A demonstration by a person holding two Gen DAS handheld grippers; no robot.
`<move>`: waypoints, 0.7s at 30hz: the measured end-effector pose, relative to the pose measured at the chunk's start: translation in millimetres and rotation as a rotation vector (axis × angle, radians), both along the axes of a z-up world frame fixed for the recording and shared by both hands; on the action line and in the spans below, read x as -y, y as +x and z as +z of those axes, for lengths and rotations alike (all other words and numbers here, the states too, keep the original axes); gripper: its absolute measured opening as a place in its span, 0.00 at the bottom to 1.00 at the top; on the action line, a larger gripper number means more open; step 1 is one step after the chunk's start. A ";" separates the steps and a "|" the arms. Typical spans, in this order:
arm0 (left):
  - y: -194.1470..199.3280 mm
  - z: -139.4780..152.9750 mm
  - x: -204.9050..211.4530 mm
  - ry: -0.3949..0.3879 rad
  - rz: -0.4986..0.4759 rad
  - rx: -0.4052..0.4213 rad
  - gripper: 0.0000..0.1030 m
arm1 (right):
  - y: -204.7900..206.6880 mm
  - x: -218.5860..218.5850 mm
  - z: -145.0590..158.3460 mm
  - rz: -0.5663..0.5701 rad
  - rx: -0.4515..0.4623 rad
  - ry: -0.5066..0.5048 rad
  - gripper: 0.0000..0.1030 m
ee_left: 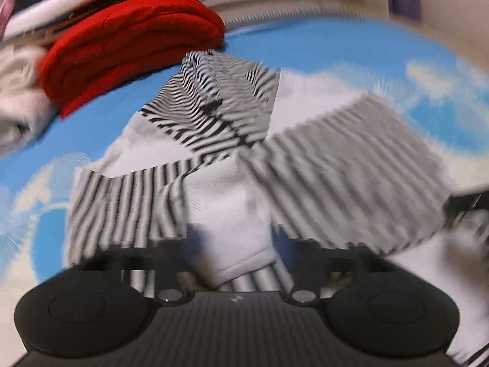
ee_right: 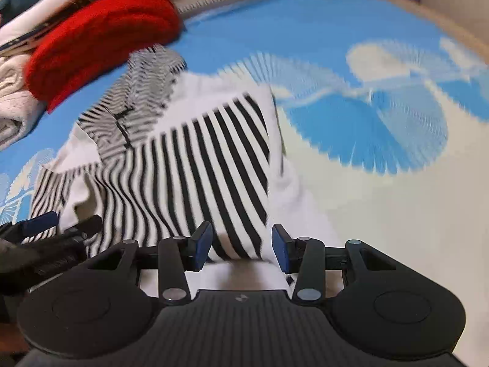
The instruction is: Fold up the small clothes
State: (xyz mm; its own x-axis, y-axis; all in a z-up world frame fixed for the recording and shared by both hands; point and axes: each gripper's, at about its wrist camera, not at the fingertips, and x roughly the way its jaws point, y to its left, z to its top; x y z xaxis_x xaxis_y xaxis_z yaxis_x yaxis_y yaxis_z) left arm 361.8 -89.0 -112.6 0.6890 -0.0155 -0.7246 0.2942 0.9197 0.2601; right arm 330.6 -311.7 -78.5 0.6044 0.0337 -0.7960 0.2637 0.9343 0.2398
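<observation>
Striped garment [ee_right: 195, 165] crumpled on blue-white mat [ee_right: 336, 46]. Right gripper [ee_right: 241, 244] jaws spread around hem. Left gripper [ee_left: 235, 244] blurred, possibly pinching white cuff; cannot tell.

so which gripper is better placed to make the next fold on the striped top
Probably right. The right gripper is open, its blue pads either side of the black-and-white striped cotton top, whose hem lies between them. The left gripper view is blurred, with white cuff fabric bunched there.

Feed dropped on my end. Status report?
Right hand-held gripper open, striped garment between its fingers. Left hand-held gripper blurred, state unclear. Red folded pile beside the garment.
</observation>
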 end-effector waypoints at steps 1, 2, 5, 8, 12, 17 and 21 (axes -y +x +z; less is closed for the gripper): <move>-0.6 2.7 -7.8 0.019 0.023 0.012 0.08 | 2.2 -0.5 -5.3 -0.012 -0.023 -0.008 0.43; -0.8 11.9 -20.9 -0.003 0.063 0.032 0.08 | 2.5 1.0 -9.5 -0.021 -0.041 -0.014 0.43; -1.2 47.5 -78.4 -0.140 0.227 0.070 0.08 | 2.7 5.8 -17.3 -0.048 -0.076 -0.016 0.44; 1.5 61.7 -145.3 -0.362 0.456 -0.017 0.13 | 3.5 6.2 -17.3 -0.057 -0.086 -0.020 0.43; -4.0 68.0 -195.7 -0.423 0.707 -0.072 0.25 | 3.6 5.5 -20.8 -0.065 -0.107 -0.049 0.44; 6.0 74.2 -182.1 -0.501 0.530 -0.069 0.38 | 2.2 1.5 -21.0 -0.069 -0.111 -0.079 0.43; 19.2 45.5 -158.2 -0.423 0.348 -0.137 0.38 | 0.1 -4.6 -12.3 -0.060 -0.059 -0.083 0.43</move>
